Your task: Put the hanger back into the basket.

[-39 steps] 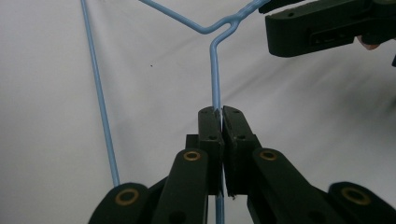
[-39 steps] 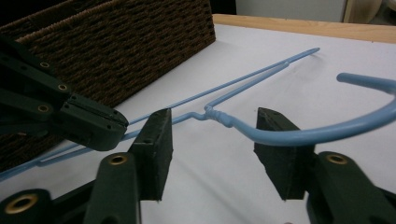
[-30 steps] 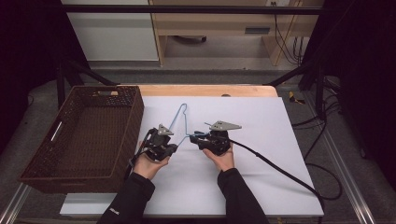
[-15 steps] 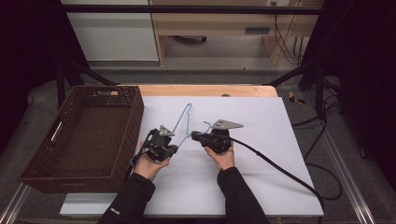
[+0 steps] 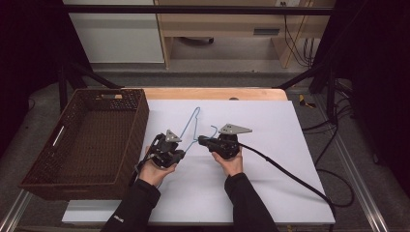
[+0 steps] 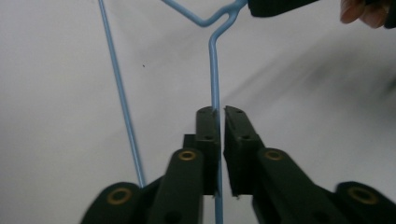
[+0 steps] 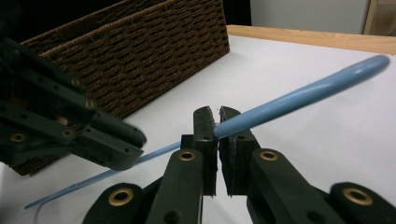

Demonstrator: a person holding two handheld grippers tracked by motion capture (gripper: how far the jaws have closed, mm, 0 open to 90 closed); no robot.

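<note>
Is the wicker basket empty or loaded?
Empty: the high view shows only bare woven floor inside the wicker basket.

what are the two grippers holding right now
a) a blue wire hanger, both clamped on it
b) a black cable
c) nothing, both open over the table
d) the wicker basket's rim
a: each gripper view shows its jaws shut on the blue wire hanger, left gripper and right gripper alike.
</note>
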